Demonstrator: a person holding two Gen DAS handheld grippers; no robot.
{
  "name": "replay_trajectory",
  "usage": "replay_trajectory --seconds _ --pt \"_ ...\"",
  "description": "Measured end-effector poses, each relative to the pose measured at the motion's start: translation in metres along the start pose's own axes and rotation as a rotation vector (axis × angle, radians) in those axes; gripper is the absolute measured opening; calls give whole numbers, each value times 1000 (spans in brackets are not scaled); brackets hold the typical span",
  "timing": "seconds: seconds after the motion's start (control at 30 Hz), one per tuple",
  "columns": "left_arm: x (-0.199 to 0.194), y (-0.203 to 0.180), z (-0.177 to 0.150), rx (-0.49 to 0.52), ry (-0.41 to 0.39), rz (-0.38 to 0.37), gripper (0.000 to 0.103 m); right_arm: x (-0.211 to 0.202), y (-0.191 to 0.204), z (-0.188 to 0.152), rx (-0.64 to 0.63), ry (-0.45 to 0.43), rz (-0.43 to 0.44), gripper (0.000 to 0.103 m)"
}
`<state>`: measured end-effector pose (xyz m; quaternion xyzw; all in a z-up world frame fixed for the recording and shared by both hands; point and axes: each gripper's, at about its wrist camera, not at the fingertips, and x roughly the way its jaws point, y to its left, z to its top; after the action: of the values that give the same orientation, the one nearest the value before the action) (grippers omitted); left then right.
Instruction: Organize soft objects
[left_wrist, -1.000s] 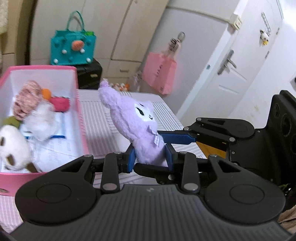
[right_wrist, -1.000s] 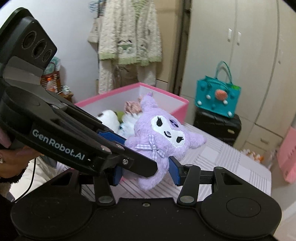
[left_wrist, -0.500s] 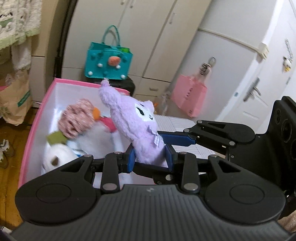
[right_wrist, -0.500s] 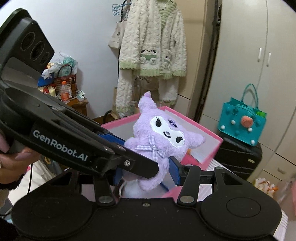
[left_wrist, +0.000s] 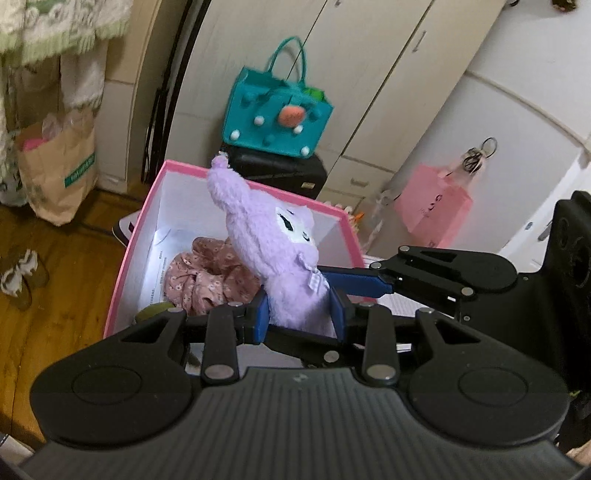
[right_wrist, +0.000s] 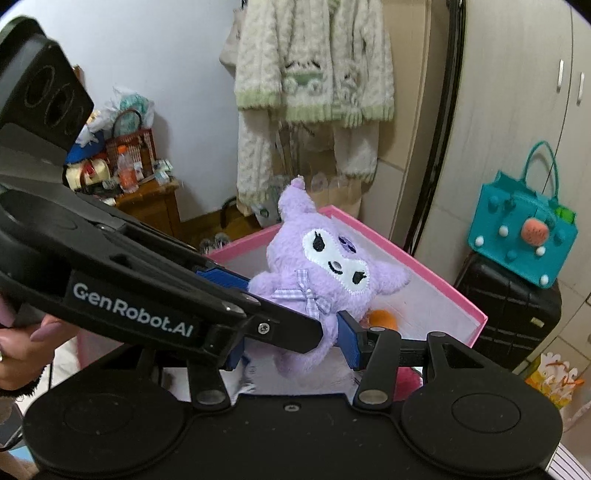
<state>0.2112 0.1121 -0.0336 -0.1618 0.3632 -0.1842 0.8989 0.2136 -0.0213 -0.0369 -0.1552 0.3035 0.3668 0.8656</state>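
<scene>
Left gripper (left_wrist: 300, 318): blue pads pressed narrowly on lower body of fuzzy purple plush toy with white face patch (left_wrist: 271, 254). Right gripper (right_wrist: 295, 341): jaws about half open, also clamped across the toy's lower body. Toy upright, 1 ear pointing up, held above pink-rimmed white storage box (left_wrist: 155, 206). Inside box: pink floral fabric bundle (left_wrist: 207, 278). Beyond: teal felt handbag (left_wrist: 277, 114) on black suitcase (left_wrist: 291, 173).

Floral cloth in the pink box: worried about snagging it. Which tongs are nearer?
Left. The left tongs, gripping the purple plush toy, sit right beside the floral cloth; the right tongs grip the toy from its other side, farther off.
</scene>
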Motion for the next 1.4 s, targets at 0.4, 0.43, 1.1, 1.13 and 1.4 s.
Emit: replay_trajectory --seconds 0.4,0.43,1.1,1.13,1.4 --pt "28 14 2 39 74 79 38 43 -13 0 -71 163 -37 56" --pt "26 12 1 59 61 90 36 44 -15 0 -68 168 -31 56" --pt "43 6 9 197 122 258 27 1 -8 -17 -1 91 -21 69" --pt "40 6 10 193 121 263 30 -4 -8 -18 19 76 -23 69" --pt "3 -15 -7 223 84 240 49 -46 -5 -28 106 -2 -21 72"
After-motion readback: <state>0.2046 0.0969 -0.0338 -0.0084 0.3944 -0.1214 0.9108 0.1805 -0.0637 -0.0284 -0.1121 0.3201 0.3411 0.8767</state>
